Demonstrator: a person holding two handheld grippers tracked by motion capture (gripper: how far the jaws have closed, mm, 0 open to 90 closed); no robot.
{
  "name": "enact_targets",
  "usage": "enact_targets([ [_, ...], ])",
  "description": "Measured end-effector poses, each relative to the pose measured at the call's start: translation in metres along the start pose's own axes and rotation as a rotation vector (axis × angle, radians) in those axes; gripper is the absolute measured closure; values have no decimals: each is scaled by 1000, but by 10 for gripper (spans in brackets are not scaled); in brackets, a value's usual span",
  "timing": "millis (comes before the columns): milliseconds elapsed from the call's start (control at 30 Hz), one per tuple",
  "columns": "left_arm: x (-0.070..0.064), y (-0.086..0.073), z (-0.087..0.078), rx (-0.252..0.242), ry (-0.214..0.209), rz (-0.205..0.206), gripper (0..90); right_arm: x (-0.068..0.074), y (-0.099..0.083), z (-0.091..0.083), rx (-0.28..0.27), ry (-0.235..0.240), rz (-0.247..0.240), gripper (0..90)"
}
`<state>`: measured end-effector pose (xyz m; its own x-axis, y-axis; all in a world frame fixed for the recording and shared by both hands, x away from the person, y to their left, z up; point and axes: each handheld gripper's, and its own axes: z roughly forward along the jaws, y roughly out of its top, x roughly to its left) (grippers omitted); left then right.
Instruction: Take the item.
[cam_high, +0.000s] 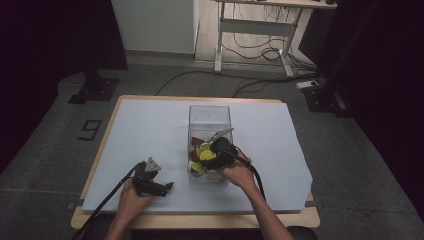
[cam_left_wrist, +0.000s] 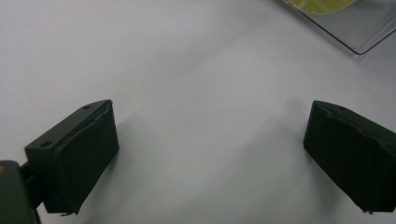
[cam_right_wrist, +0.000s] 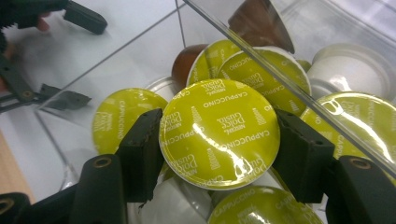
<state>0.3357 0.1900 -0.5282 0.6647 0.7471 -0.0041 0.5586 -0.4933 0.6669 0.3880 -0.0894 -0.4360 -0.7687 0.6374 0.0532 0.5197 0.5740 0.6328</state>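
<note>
A clear plastic box (cam_high: 209, 118) stands mid-table and holds several coffee capsules with yellow-green or brown lids. My right gripper (cam_high: 212, 152) reaches down into the box. In the right gripper view its jaws are shut on a yellow-green Cappuccino capsule (cam_right_wrist: 219, 133), gripped at both rims, above other capsules (cam_right_wrist: 119, 119). My left gripper (cam_high: 162, 188) rests low over the white sheet to the left of the box. Its fingers (cam_left_wrist: 77, 156) stand wide apart with nothing between them, and a corner of the box (cam_left_wrist: 355, 28) shows at the top right of the left gripper view.
A white sheet (cam_high: 150, 130) covers the wooden table (cam_high: 200, 219). Cables (cam_high: 100, 205) trail from both grippers toward the near edge. A desk frame (cam_high: 255, 30) and floor cables lie beyond the table.
</note>
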Motion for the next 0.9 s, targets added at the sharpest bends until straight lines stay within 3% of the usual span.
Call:
enact_targets([
  [900,0,0,0,0,0,1,26,-2,-9,-42,-48,10,-14,383],
])
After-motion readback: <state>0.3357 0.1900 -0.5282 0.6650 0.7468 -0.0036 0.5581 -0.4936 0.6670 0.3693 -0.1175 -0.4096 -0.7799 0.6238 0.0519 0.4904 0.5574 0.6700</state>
